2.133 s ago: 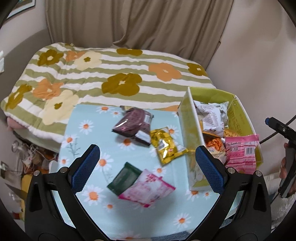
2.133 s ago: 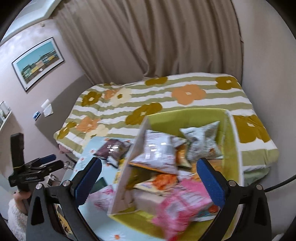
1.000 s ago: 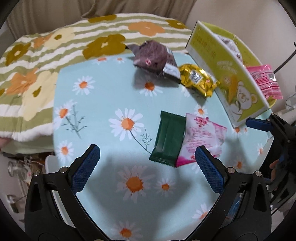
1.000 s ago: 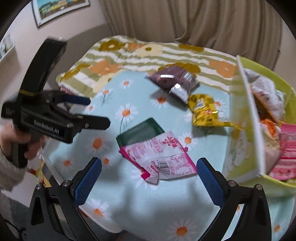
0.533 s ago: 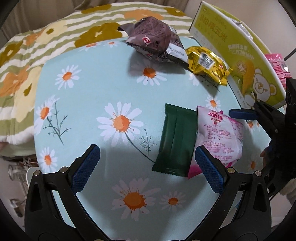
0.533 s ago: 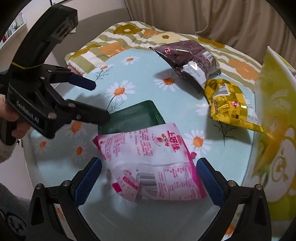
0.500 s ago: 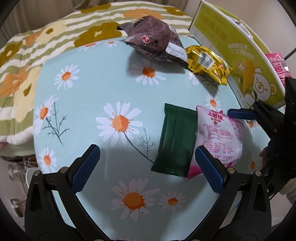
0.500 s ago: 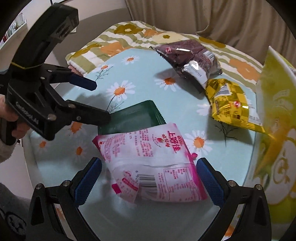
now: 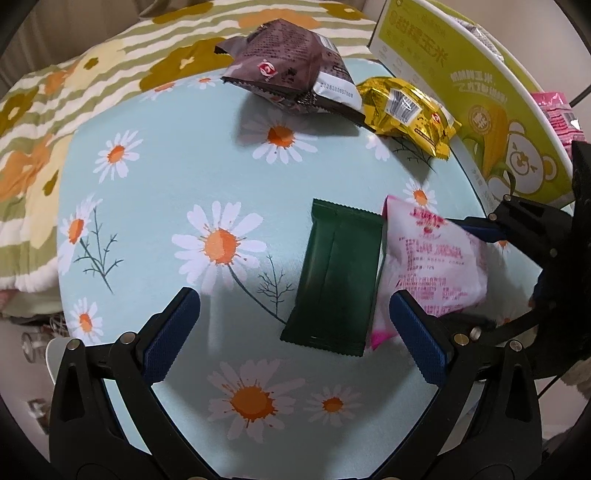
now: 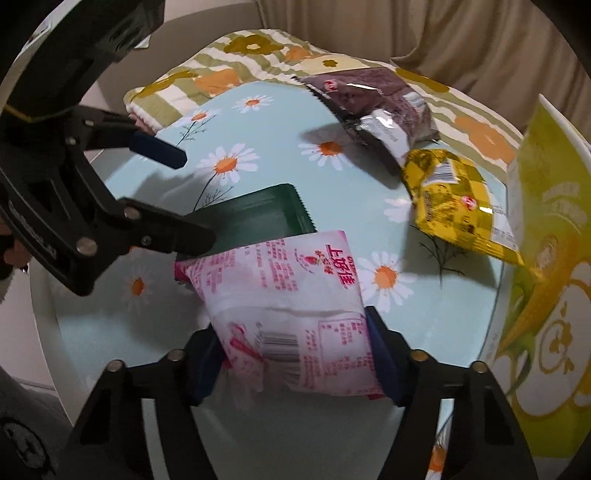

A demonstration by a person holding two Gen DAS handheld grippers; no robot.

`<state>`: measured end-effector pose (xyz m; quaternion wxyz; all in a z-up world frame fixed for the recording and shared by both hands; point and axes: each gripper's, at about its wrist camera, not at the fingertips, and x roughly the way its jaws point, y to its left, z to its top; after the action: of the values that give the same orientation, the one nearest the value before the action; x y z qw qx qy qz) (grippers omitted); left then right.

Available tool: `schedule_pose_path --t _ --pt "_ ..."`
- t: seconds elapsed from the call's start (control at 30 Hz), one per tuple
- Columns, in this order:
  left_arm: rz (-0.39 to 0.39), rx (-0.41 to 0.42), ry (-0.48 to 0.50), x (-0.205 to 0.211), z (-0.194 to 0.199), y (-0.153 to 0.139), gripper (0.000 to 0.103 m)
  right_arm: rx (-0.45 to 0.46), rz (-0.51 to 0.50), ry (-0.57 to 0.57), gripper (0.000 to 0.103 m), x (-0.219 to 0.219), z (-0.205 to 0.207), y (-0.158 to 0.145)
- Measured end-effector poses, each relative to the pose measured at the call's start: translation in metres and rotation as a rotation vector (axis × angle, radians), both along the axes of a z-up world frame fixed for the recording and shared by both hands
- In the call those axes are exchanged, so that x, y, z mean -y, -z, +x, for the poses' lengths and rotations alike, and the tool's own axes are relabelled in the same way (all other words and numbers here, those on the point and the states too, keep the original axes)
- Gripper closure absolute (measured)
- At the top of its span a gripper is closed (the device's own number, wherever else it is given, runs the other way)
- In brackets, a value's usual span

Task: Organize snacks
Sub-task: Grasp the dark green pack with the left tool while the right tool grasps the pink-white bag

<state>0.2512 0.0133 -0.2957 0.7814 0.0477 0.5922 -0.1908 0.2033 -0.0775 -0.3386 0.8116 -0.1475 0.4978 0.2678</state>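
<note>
- While its blue pads press both sides of the pink bag (image 10: pixel 291 314), the right claw (image 10: pixel 291 354) holds that snack at the near edge of the table (image 10: pixel 369 206); the far end of the bag lies over one edge of the green packet (image 10: pixel 255 216).
- Beside it, the left claw (image 9: pixel 295 332) hovers wide apart and empty just above the daisy-print tablecloth, one pad (image 9: pixel 419 334) close to the green packet (image 9: pixel 338 277) and the pink bag (image 9: pixel 432 258).
- From the left wrist view, the green packet lies flat between a large printed daisy and the pink bag, touching the bag along its long side.
- Toward the far edge of the table, a brown bag (image 9: pixel 291 70) rests with its white-labelled corner against a gold packet (image 9: pixel 406 110); both lie well apart from the green packet.
- At the right side of the table stands a yellow-green box (image 9: pixel 476 96) printed with a cartoon bear and corn; the gold packet (image 10: pixel 454 206) lies just beside its wall, and another pink pack (image 9: pixel 557 114) shows over its rim.
- Behind the table, a bed (image 9: pixel 74 85) carries a striped blanket with orange and olive flowers, and beige curtains (image 10: pixel 461 33) hang beyond it.
- Seen from the right wrist view, the left claw (image 10: pixel 192 199) reaches in from the left, its lower finger over the green packet.
</note>
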Motion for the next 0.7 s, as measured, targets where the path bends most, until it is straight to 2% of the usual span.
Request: schedule_pose_path --t 0.2,0.33,0.47,0.6,0.63,0.67,0.7 --pt "0.034 0.003 0.052 0.015 -0.005 0.004 0.005 -0.018 0.003 0.04 0.05 0.018 -0.011 -0.007" --pt "0.078 0.004 0.095 0.028 -0.006 0.01 0.022 -0.016 0.002 0.049 0.052 0.025 -0.018 -0.009" --pt "0.139 0.033 0.135 0.04 -0.008 0.013 0.024 -0.02 0.002 0.053 0.053 0.026 -0.021 -0.011" --pt "0.138 0.032 0.163 0.047 -0.009 0.012 0.031 -0.017 0.017 0.063 0.053 0.027 -0.023 -0.013" --pt "0.138 0.032 0.172 0.049 -0.009 0.01 0.038 -0.014 0.021 0.065 0.053 0.028 -0.023 -0.014" --pt "0.136 0.034 0.179 0.049 -0.009 0.009 0.051 -0.015 0.026 0.066 0.053 0.028 -0.023 -0.016" --pt "0.134 0.036 0.186 0.05 -0.007 0.007 0.058 -0.013 0.028 0.067 0.053 0.029 -0.024 -0.016"
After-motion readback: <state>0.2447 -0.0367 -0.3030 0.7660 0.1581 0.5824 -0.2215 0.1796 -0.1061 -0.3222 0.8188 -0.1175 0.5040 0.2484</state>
